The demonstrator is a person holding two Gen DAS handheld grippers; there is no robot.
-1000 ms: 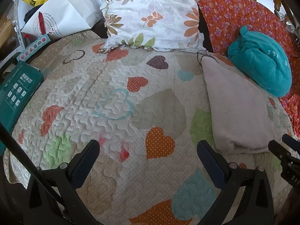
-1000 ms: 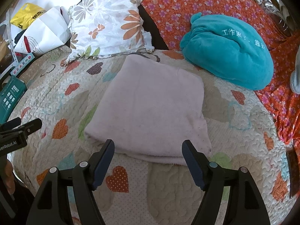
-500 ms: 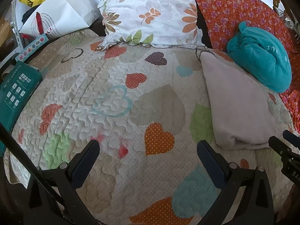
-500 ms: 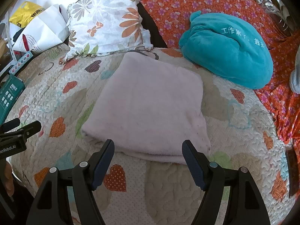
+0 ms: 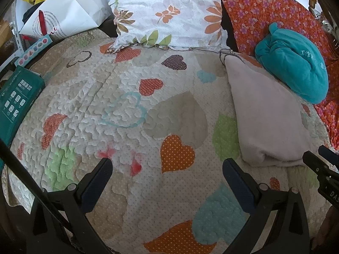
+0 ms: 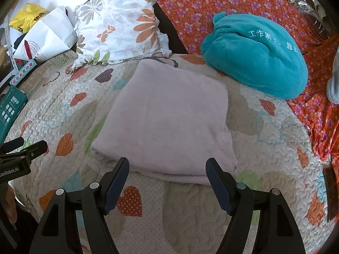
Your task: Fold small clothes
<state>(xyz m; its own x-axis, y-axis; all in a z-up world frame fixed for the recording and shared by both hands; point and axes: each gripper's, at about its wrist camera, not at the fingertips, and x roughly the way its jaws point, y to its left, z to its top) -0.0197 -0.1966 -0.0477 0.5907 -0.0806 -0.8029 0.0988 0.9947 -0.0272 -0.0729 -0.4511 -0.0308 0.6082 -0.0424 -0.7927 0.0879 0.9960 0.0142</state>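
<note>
A pale pink garment (image 6: 167, 122) lies folded into a flat rectangle on the heart-patterned quilt (image 6: 201, 207). It also shows in the left wrist view (image 5: 267, 118), at the right. My right gripper (image 6: 167, 165) is open and empty, its fingertips just at the garment's near edge. My left gripper (image 5: 167, 165) is open and empty over bare quilt (image 5: 127, 114), left of the garment. The right gripper's tips show at the left view's right edge (image 5: 317, 160). The left gripper shows at the right view's left edge (image 6: 23, 150).
A teal bundled cloth (image 6: 256, 55) rests on an orange floral cover (image 6: 211, 2) at the back right. A flowered pillow (image 6: 118, 27) stands behind the garment. A white paper bag (image 5: 63, 14) and a green box (image 5: 14, 99) sit at the left.
Both grippers have eased back and lifted slightly, so the bed sits a little higher in both views. The garment has not moved. Both grippers stay open.
</note>
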